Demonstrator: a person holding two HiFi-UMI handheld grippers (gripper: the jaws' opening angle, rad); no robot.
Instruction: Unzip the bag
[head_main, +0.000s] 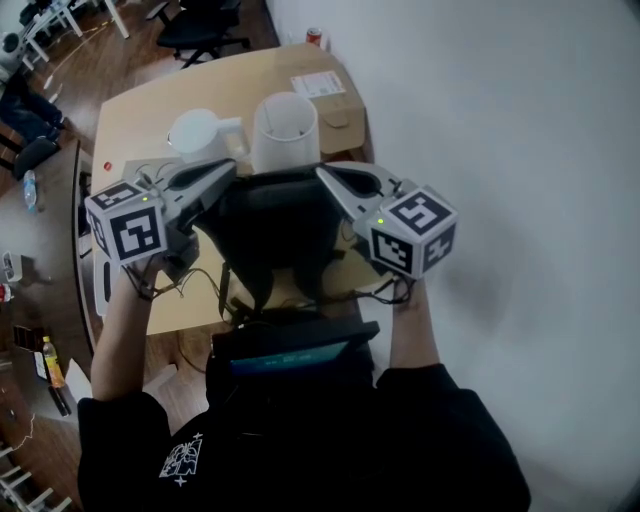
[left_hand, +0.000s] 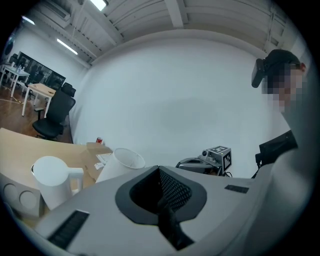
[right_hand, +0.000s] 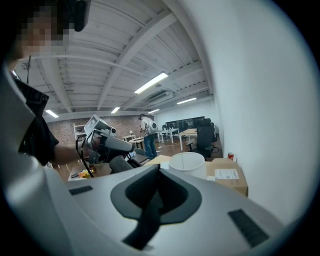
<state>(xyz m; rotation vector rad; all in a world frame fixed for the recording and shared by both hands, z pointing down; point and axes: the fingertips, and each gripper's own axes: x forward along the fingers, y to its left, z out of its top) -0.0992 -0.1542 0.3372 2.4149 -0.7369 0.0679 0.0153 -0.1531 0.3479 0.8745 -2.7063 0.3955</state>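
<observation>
The left tongs (left_hand: 161, 202) are pressed together on a thin dark strip, and the right tongs (right_hand: 154, 194) are pinched just as tight on another. Each strip looks to me like cloth or a zip tab of the bag (head_main: 265, 222), though I can't tell which. Seen from above, the two tips sit at the bag's top corners, one on each side. The black bag stands upright at the near edge of the desk (head_main: 135, 125), its straps hanging down toward the person. Just behind it are a white jug (head_main: 200, 135) and a white tapered tub (head_main: 285, 128), with a cardboard box (head_main: 335, 100) beyond.

I see no gap in the bag's top, so I judge the unzipping barely begun. To do it well, one side should hold the cloth taut while the other draws the tab along the zip's curve (not straight up, which would lift the bag). A slow pull should keep so thin a hold from slipping.
</observation>
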